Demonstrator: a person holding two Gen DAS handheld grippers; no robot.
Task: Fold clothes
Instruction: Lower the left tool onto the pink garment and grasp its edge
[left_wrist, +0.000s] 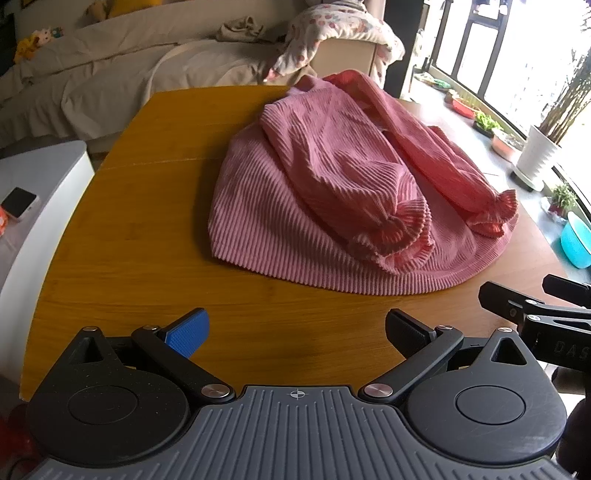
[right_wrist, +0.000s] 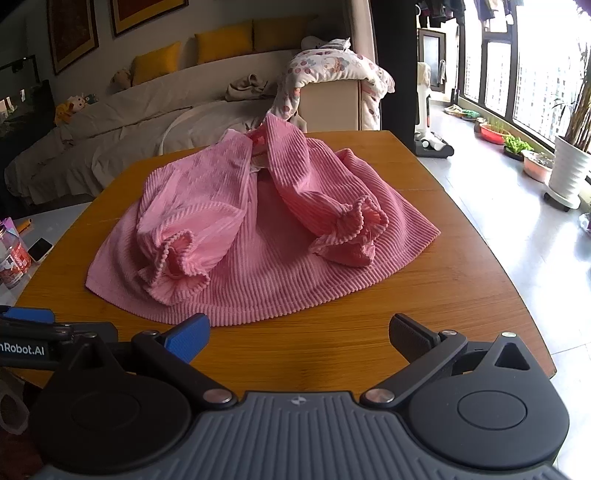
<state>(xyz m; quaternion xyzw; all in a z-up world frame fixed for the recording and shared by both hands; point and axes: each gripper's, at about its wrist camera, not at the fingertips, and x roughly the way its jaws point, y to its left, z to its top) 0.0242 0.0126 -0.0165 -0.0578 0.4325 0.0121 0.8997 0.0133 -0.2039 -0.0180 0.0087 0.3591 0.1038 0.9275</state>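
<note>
A pink ribbed top (left_wrist: 332, 192) (right_wrist: 258, 236) lies on the wooden table (left_wrist: 147, 229) (right_wrist: 461, 288), hem toward me, both frilled sleeves folded in over its body. My left gripper (left_wrist: 295, 332) hovers open above the near table edge, short of the hem, with nothing between its fingers. My right gripper (right_wrist: 299, 334) is also open and empty, just in front of the hem's middle. The right gripper's black body (left_wrist: 543, 321) shows at the right edge of the left wrist view. The left gripper's blue pad (right_wrist: 29, 314) shows at the left edge of the right wrist view.
A covered sofa (right_wrist: 129, 122) with a printed blanket (right_wrist: 332, 70) stands behind the table. A white side table (left_wrist: 40, 192) with a phone (left_wrist: 18, 203) sits to the left. Potted plants (right_wrist: 569, 173) and basins (left_wrist: 576, 240) line the window on the right.
</note>
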